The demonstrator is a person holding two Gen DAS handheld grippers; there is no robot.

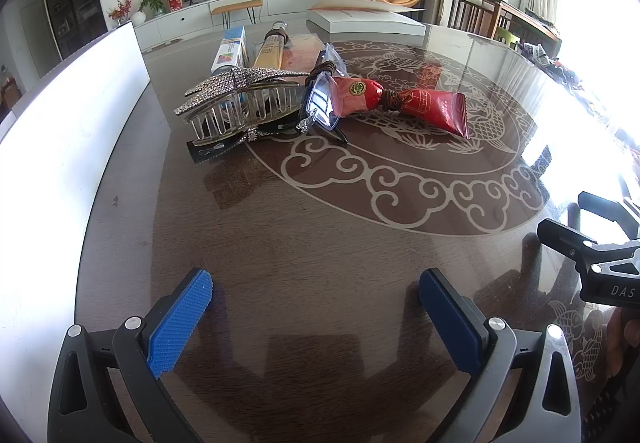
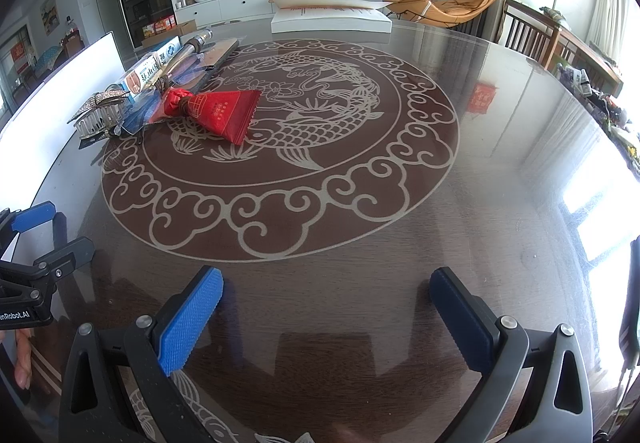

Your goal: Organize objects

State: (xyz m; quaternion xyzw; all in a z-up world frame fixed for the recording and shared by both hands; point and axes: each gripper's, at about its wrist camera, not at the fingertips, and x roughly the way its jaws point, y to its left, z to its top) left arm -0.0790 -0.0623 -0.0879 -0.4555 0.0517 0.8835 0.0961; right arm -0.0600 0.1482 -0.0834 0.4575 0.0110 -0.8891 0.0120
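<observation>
A rhinestone hair claw (image 1: 236, 103) lies on the dark round table (image 1: 320, 243), left of centre. Beside it are glasses in a clear sleeve (image 1: 320, 99) and a red snack packet (image 1: 404, 101) tied with a brown cord. Behind them lie a blue-white box (image 1: 230, 51) and a tan tube (image 1: 270, 49). The same cluster shows in the right wrist view: claw (image 2: 100, 111), red packet (image 2: 220, 111). My left gripper (image 1: 316, 303) is open and empty, well short of the claw. My right gripper (image 2: 326, 307) is open and empty, over bare table.
A white board (image 1: 68, 131) stands along the table's left edge. A thick white book (image 1: 368, 21) with an open cover lies at the far side. Chairs (image 1: 472, 9) stand at the far right. The right gripper's body (image 1: 600, 263) shows at the left view's right edge.
</observation>
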